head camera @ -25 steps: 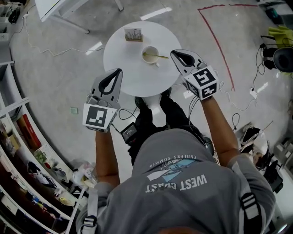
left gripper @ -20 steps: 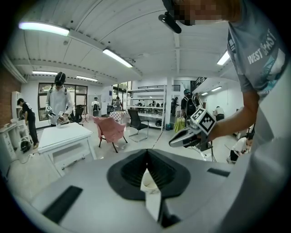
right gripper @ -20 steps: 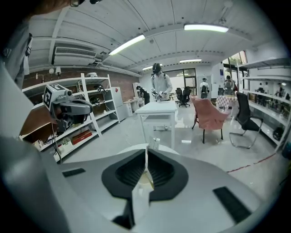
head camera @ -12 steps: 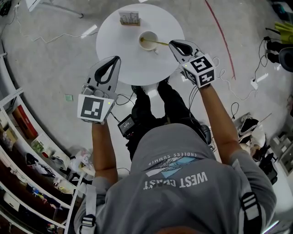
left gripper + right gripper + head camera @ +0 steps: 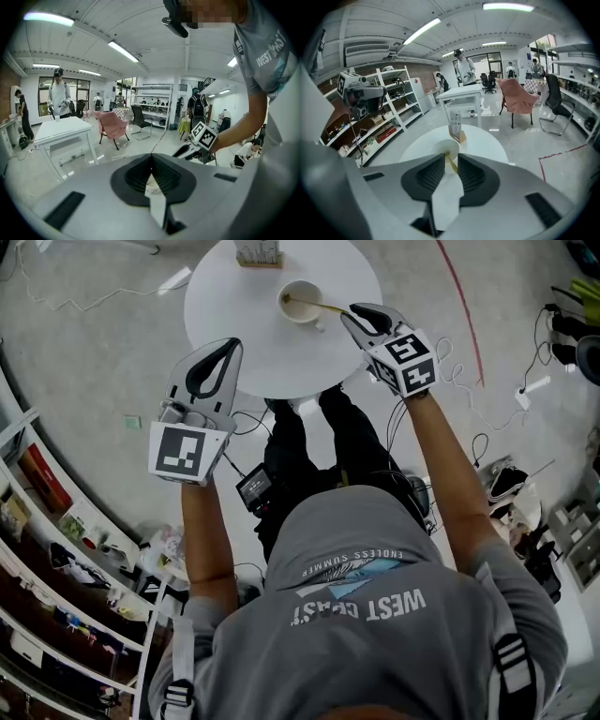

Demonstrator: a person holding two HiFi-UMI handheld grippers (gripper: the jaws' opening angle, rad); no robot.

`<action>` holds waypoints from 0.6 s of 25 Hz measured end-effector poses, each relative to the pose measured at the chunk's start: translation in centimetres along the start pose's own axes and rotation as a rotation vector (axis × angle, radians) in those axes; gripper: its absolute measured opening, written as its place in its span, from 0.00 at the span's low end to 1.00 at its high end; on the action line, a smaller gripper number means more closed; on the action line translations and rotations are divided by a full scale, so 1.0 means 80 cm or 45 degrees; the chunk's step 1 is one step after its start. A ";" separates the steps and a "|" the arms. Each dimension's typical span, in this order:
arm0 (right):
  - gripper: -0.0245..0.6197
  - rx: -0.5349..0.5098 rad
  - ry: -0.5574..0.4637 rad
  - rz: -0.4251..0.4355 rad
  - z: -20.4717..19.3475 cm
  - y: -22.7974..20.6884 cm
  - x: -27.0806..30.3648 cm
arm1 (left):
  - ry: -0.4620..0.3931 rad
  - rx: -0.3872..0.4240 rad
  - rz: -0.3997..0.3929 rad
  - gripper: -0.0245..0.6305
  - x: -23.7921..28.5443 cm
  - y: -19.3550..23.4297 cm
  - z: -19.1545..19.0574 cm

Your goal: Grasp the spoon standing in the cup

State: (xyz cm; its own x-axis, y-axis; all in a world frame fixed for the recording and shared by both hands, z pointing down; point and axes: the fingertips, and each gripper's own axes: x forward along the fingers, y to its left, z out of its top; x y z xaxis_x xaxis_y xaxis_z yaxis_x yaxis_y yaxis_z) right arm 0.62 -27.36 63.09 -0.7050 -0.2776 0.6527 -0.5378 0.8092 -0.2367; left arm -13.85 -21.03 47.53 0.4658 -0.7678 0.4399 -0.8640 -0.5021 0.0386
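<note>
A white cup [image 5: 302,302] stands on the round white table [image 5: 272,357], with a yellowish spoon [image 5: 325,306] leaning out of it to the right. My right gripper [image 5: 352,311] hovers at the end of the spoon handle. In the right gripper view its jaws have just been opening and now stand apart [image 5: 451,157]; the spoon [image 5: 450,163] and cup [image 5: 446,148] show through the gap, and the pads do not press on them. My left gripper [image 5: 232,344] hangs shut at the table's near left edge, its tips [image 5: 151,156] together with nothing between them.
A small holder with cards [image 5: 258,253] stands at the table's far side, behind the cup [image 5: 455,125]. The person's legs [image 5: 309,446] are at the near table edge. Shelves [image 5: 56,521] line the left; red floor tape [image 5: 461,310] and cables lie to the right.
Both grippers have sunk toward the table. The right gripper's tip has come up to the spoon handle and its jaws have parted. The left gripper stays shut.
</note>
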 end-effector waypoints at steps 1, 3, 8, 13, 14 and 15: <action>0.15 0.004 0.008 0.002 -0.004 -0.001 0.003 | 0.002 -0.003 0.000 0.04 0.001 0.000 -0.001; 0.16 0.009 0.024 0.006 -0.010 -0.004 0.008 | 0.006 -0.008 -0.002 0.04 0.003 -0.001 -0.003; 0.20 0.020 0.053 0.020 -0.022 -0.006 0.017 | 0.017 -0.021 -0.005 0.04 0.005 -0.004 -0.008; 0.21 0.026 0.065 0.029 -0.030 -0.010 0.025 | 0.035 -0.025 -0.005 0.04 0.008 -0.008 -0.013; 0.21 0.026 0.067 0.029 -0.031 -0.012 0.026 | 0.037 -0.025 -0.004 0.04 0.008 -0.009 -0.013; 0.21 0.026 0.069 0.029 -0.032 -0.014 0.028 | 0.038 -0.025 -0.004 0.04 0.009 -0.009 -0.013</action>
State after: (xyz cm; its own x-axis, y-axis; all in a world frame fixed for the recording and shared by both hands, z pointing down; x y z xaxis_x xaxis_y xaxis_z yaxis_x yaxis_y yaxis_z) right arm 0.80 -27.56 66.63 -0.6913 -0.2305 0.6848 -0.5315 0.8042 -0.2659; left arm -13.12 -20.79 48.78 0.4630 -0.7538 0.4663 -0.8661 -0.4966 0.0572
